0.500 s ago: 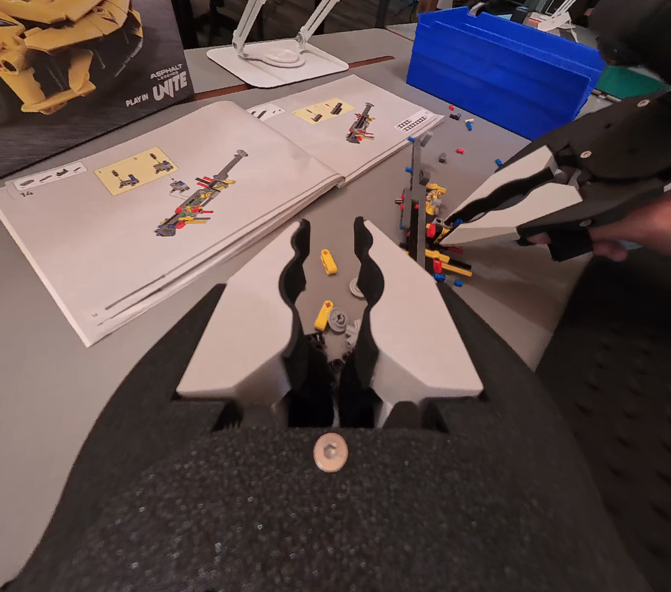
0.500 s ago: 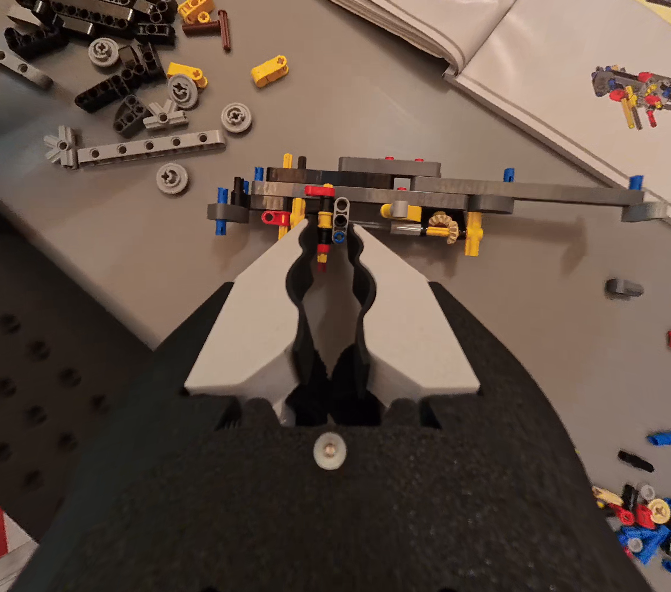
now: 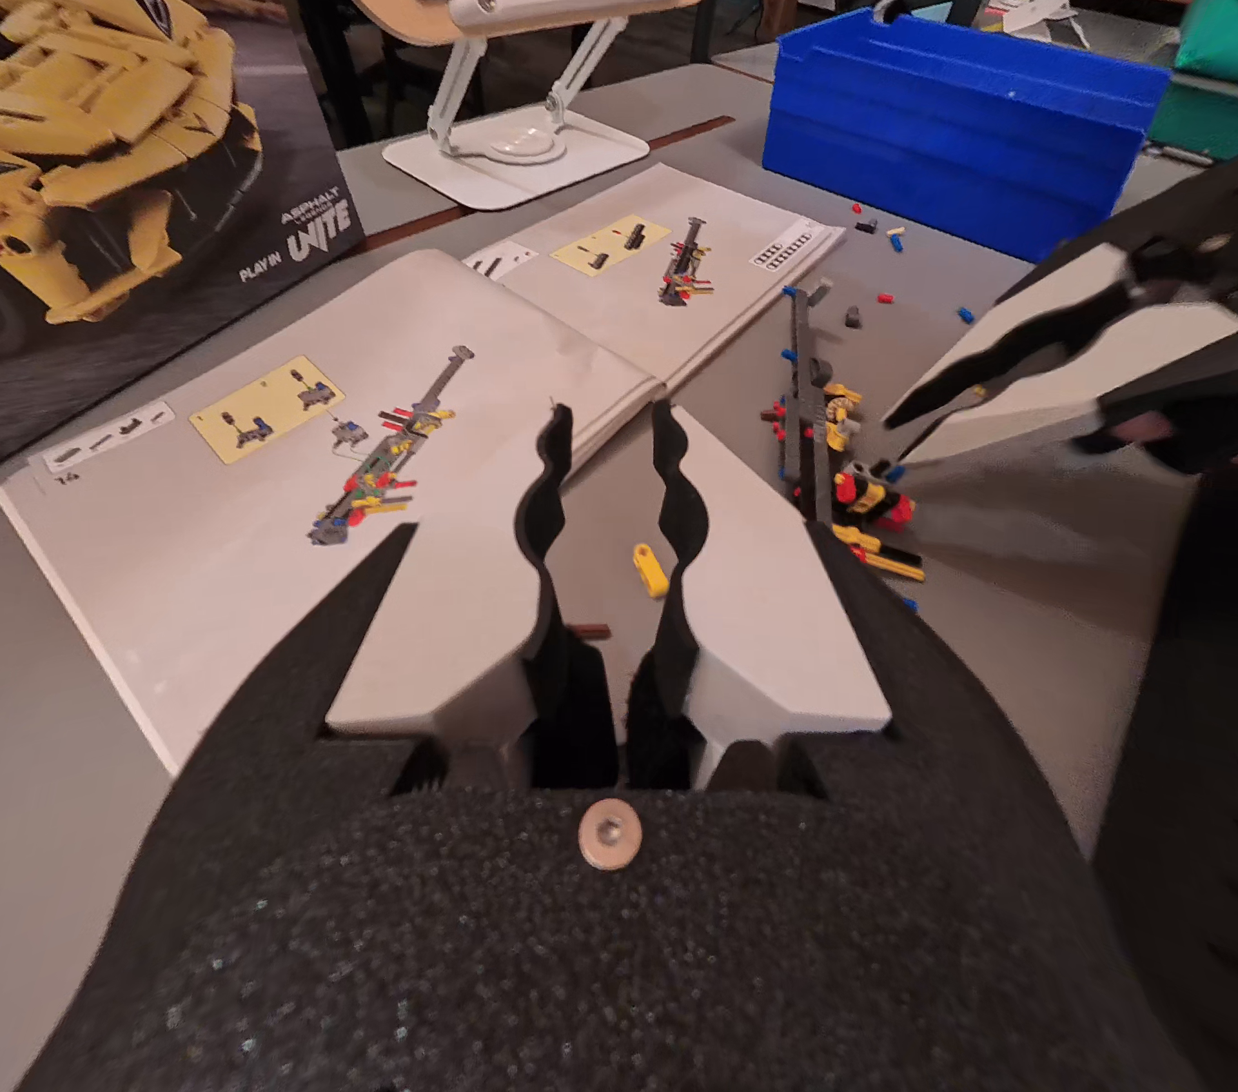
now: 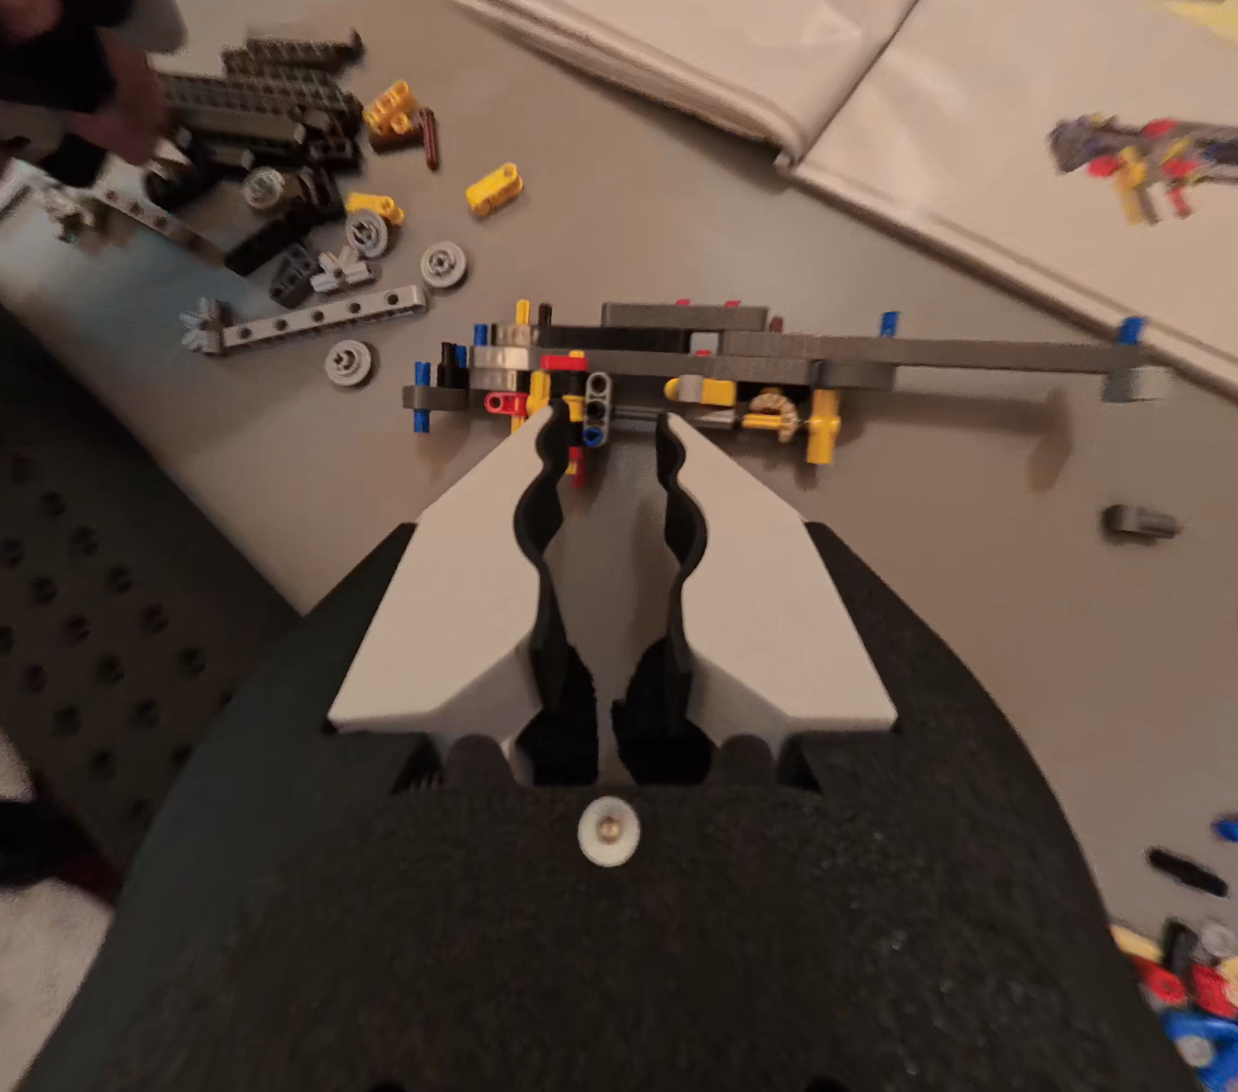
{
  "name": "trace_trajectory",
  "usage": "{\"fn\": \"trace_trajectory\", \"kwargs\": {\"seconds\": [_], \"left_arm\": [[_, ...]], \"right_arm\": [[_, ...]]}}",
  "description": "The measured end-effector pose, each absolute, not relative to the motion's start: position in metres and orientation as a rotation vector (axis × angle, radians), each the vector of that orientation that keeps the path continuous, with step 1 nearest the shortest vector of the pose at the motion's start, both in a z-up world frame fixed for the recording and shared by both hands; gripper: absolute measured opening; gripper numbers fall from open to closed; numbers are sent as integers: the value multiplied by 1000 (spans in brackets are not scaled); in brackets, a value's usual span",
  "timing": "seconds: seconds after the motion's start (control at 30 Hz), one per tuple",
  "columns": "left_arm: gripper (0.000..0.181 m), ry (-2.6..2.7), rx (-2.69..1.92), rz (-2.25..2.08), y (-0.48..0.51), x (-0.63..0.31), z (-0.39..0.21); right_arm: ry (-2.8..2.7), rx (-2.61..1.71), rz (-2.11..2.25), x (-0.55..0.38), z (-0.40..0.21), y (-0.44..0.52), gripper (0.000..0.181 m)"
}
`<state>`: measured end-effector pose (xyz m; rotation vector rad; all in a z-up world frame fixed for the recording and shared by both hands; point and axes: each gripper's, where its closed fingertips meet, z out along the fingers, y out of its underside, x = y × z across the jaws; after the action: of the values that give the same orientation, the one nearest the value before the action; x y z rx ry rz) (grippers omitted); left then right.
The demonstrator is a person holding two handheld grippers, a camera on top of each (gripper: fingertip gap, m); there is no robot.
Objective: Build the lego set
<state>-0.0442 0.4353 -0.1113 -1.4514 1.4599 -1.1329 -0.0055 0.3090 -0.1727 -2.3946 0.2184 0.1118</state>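
The partly built lego assembly [image 4: 737, 363], a long grey beam frame with yellow, red and blue pins, lies flat on the grey table [image 4: 871, 591]. My right gripper [image 4: 606, 423] is open, its tips at the assembly's near side on either side of a small grey link with a blue pin [image 4: 596, 410]. In the left wrist view the assembly [image 3: 807, 423] lies to the right, with the right gripper [image 3: 884, 450] at it. My left gripper [image 3: 609, 416] is open and empty above the edge of the open instruction booklet [image 3: 268, 524]. A yellow connector [image 3: 648, 569] lies between its fingers.
A pile of loose dark beams, grey wheels and yellow connectors [image 4: 281, 148] lies left of the assembly, with a hand [image 4: 100, 108] at it. A blue bin [image 3: 958, 135], a white document stand [image 3: 516, 155] and the set's box [image 3: 120, 121] stand behind. Small pins [image 3: 884, 269] are scattered. My hands' fingertips stand some 15 centimeters from each other.
My left gripper has moved forward and left from over the loose parts to the booklet's edge, still open. My right gripper stays at the assembly.
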Motion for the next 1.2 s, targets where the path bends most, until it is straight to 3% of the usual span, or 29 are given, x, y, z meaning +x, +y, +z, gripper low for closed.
{"fn": "trace_trajectory", "kwargs": {"seconds": [0.17,0.37,1.2], "left_arm": [[23,1373,-1507,-1213,451,-35,-108],[22,1311,-1532,-1270,462,-49,-106],[21,1218,-1478,-1090,495,-63,-105]], "right_arm": [[248,-2178,49,73,-127,309,27],[408,-1923,-99,162,-127,306,29],[453,-1969,-151,164,-148,302,17]]}}
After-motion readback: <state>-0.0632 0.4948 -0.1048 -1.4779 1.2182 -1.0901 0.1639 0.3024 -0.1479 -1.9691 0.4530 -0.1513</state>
